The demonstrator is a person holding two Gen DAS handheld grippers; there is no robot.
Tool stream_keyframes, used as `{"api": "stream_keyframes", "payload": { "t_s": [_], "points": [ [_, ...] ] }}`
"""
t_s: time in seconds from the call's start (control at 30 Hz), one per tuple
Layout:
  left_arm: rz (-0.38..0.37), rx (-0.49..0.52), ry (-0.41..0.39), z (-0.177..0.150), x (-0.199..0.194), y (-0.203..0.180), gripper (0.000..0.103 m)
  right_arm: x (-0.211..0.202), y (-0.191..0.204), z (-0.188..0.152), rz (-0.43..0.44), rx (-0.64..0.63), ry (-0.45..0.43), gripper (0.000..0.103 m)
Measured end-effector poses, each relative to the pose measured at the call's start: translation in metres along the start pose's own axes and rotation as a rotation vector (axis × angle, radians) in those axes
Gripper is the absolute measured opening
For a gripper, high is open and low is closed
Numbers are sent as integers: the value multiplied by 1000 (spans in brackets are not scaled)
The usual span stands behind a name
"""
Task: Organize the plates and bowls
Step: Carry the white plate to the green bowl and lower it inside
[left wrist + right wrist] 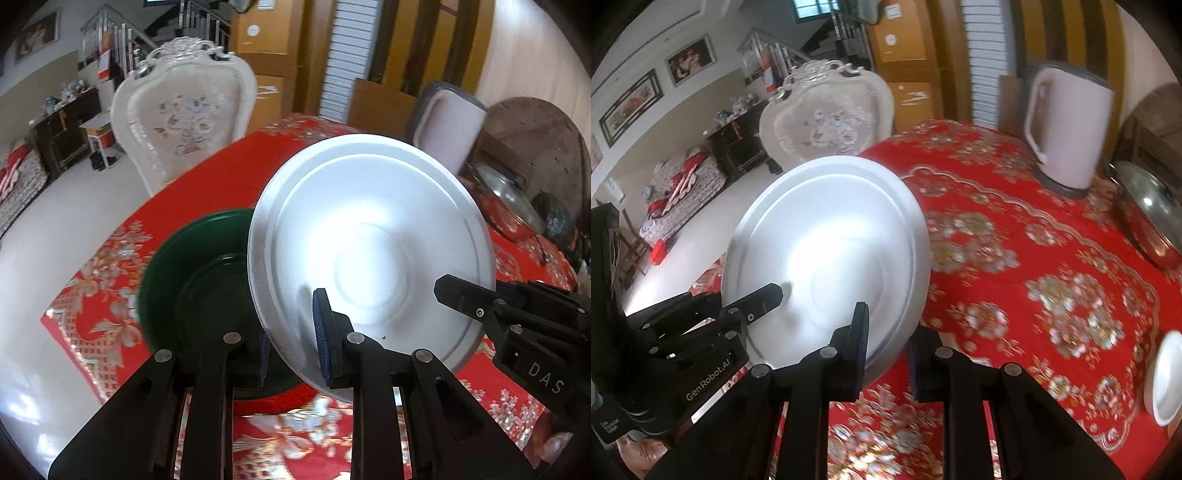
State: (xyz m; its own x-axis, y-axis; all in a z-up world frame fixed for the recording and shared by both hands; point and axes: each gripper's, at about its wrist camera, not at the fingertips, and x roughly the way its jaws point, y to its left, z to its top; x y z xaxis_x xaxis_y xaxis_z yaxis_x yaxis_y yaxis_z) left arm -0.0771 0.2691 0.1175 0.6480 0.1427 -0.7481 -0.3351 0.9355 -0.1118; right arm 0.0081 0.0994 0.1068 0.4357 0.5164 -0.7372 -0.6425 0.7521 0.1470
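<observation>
A white plate is held tilted above the red tablecloth. My left gripper is shut on its near rim, one pad on top and one underneath. My right gripper is shut on the opposite rim of the same white plate; its finger shows in the left wrist view. A dark green plate lies on the cloth beneath the white plate's left side. A small white bowl sits at the right edge of the right wrist view.
A white electric kettle stands at the table's far side. A steel pot with a glass lid is at the far right. An ornate white chair stands beyond the table's left edge.
</observation>
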Motion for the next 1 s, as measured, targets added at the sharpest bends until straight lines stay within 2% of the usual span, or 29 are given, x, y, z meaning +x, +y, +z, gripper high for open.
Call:
{"api": "stream_keyframes", "payload": {
  "t_s": [0.17,0.5,0.87,1.0],
  "points": [
    [42,-30,5,-2,4,25,20,18,20,7,28,-37,22,19],
    [74,-73,25,-3,15,55,20,46,47,12,53,-72,69,19],
    [94,-89,76,-11,35,67,20,71,58,11,56,-81,129,19],
    [115,-75,71,-10,37,65,20,75,60,10,52,-88,138,19]
  ]
}}
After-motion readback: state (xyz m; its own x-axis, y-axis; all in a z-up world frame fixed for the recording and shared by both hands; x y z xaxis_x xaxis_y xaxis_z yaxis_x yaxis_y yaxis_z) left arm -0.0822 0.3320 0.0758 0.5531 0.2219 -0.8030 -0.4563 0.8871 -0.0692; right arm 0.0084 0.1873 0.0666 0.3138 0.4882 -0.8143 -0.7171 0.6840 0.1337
